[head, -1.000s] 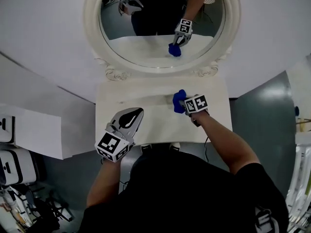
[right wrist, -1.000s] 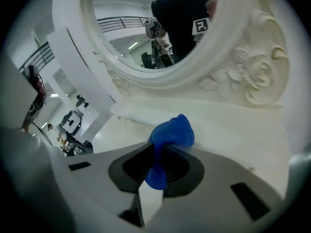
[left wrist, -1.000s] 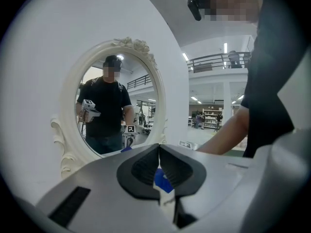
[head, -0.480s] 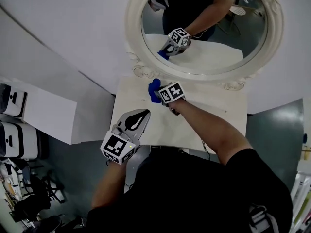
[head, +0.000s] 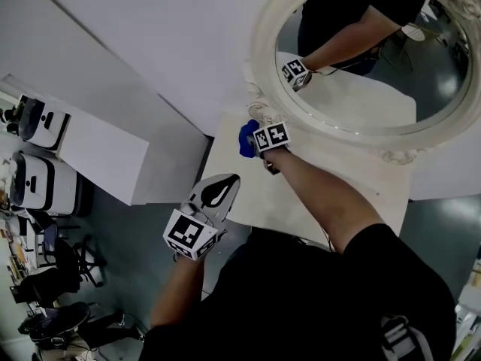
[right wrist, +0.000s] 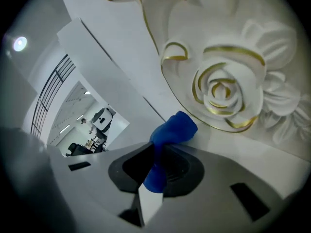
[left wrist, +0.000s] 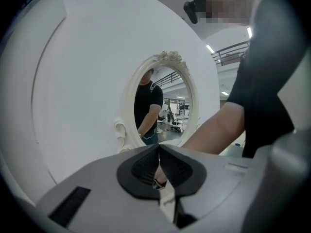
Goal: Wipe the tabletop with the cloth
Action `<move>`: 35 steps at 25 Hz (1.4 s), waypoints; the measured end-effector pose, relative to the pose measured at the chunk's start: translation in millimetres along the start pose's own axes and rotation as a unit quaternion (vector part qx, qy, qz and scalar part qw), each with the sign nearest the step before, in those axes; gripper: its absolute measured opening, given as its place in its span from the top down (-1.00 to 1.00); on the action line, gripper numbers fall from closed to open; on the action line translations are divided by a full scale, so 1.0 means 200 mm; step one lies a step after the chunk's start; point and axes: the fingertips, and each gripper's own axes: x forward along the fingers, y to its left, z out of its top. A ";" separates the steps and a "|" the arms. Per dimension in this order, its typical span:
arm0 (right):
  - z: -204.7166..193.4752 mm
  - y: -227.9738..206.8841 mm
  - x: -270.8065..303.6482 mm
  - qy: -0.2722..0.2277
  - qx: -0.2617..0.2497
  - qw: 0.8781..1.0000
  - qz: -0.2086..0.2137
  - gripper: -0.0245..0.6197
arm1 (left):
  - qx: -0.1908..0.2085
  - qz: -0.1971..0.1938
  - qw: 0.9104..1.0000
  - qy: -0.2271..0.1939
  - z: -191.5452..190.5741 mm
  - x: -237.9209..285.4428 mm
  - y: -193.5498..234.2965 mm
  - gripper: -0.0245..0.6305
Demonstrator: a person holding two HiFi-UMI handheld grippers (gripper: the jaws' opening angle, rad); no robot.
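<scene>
Blue cloth (right wrist: 172, 130), pinched by the right hand-held gripper (right wrist: 155, 155), should press flat into the corner of the white counter (head: 364, 183); the left hand-held gripper (left wrist: 159, 150) hangs closed, empty.

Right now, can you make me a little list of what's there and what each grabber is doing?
Table: white tabletop, against the wall
Mirror: ornate white frame, behind the table
Cloth: blue cloth, at the table's back corner by the frame
Right gripper: jaws shut on the cloth
Left gripper: jaws together, empty, near the table's front edge
</scene>
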 end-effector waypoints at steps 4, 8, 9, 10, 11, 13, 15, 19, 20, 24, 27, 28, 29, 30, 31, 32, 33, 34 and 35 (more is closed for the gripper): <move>-0.02 -0.09 0.06 0.020 0.012 0.999 -0.024 0.80 | -0.004 0.006 1.000 0.006 -0.01 -0.02 0.01 0.89; -0.07 -0.19 0.03 0.043 0.023 0.998 -0.044 0.80 | -0.005 0.003 1.000 0.010 -0.02 -0.01 0.00 0.89; -0.08 -0.20 0.02 0.045 0.025 0.998 -0.047 0.80 | -0.005 0.001 1.000 0.011 -0.02 0.00 0.00 0.89; -0.08 -0.22 0.00 0.047 0.026 0.997 -0.050 0.80 | -0.006 -0.002 1.000 0.011 -0.02 0.00 -0.01 0.89; -0.09 -0.23 -0.02 0.048 0.025 0.997 -0.054 0.80 | -0.005 -0.004 1.000 0.011 -0.02 0.01 -0.02 0.89; -0.11 -0.27 -0.07 0.049 0.022 0.997 -0.063 0.80 | -0.001 -0.009 1.000 0.009 -0.01 0.03 -0.03 0.89; -0.13 -0.32 -0.13 0.047 0.025 0.996 -0.071 0.80 | 0.006 -0.016 1.000 0.007 -0.01 0.06 -0.07 0.89; -0.19 -0.44 -0.29 0.040 0.038 0.995 -0.088 0.80 | 0.003 -0.036 0.999 0.007 0.00 0.12 -0.15 0.89; -0.21 -0.47 -0.33 0.040 0.043 0.994 -0.091 0.80 | 0.004 -0.040 0.999 0.007 0.01 0.13 -0.17 0.89; -0.31 -0.57 -0.52 0.041 0.049 0.992 -0.112 0.80 | 0.009 -0.056 0.998 0.006 0.01 0.17 -0.25 0.89; -0.39 -0.68 -0.69 0.036 0.049 0.989 -0.136 0.80 | 0.015 -0.075 0.997 0.004 0.00 0.22 -0.32 0.89; -0.42 -0.72 -0.74 0.032 0.052 0.988 -0.142 0.80 | 0.016 -0.081 0.997 0.004 0.00 0.23 -0.35 0.89; -0.45 -0.75 -0.79 0.029 0.056 0.987 -0.148 0.80 | 0.017 -0.087 0.996 0.003 0.00 0.25 -0.38 0.89; -0.49 -0.78 -0.85 0.024 0.061 0.986 -0.153 0.80 | 0.017 -0.093 0.996 0.003 0.00 0.27 -0.41 0.89; -0.52 -0.82 -0.92 0.021 0.066 0.985 -0.160 0.80 | 0.017 -0.099 0.995 0.003 0.01 0.29 -0.45 0.89; -0.56 -0.85 -0.99 0.017 0.073 0.983 -0.166 0.80 | 0.015 -0.107 0.994 0.003 0.02 0.30 -0.48 0.89; -0.60 -0.88 -1.05 0.014 0.079 0.982 -0.173 0.80 | 0.015 -0.114 0.993 0.003 0.02 0.32 -0.52 0.89; -0.63 -0.92 -1.12 0.010 0.084 0.980 -0.180 0.80 | 0.015 -0.120 0.993 0.002 0.02 0.34 -0.55 0.89; -0.67 -0.95 -1.18 0.008 0.089 0.978 -0.187 0.80 | 0.016 -0.127 0.992 0.002 0.03 0.35 -0.59 0.89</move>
